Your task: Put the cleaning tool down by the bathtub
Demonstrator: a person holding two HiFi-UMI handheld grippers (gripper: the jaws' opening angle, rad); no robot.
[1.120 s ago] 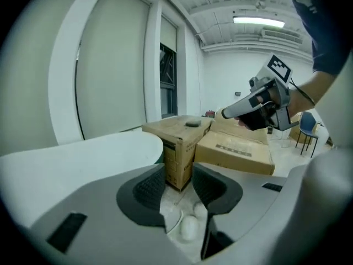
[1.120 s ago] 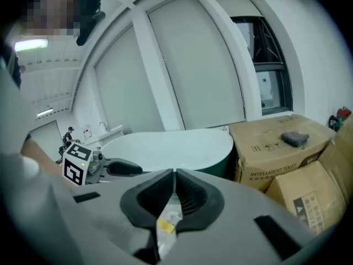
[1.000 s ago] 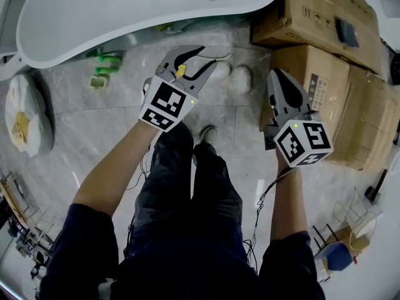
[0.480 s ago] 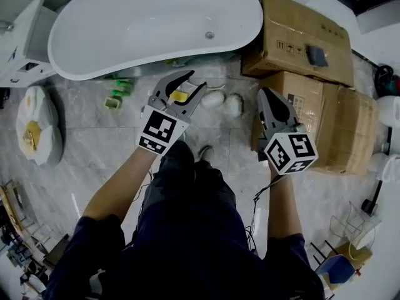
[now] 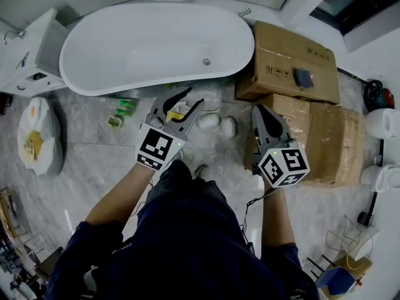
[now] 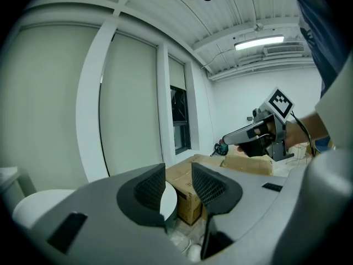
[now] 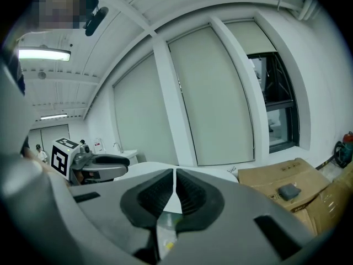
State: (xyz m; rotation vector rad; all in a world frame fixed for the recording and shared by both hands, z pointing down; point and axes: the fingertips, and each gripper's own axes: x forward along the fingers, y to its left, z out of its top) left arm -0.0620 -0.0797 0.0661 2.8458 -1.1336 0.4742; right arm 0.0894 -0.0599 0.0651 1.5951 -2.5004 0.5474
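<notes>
**Release step judged complete: tool on the floor.**
Left gripper (image 5: 194, 97) fingers spread, empty; right gripper (image 5: 259, 110) fingers pressed together. Green cleaning tool (image 5: 124, 109) lies beside bathtub (image 5: 150, 49), left of the left fingers. Next: withdraw.

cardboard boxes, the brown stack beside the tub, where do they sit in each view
Head view: the brown cardboard boxes are at the upper right, to the right of the white oval bathtub.
Left gripper view: centre, just beyond the open jaws.
Right gripper view: lower right.
Shared landmark: the bathtub, which also shows just behind the jaws in the right gripper view.
</notes>
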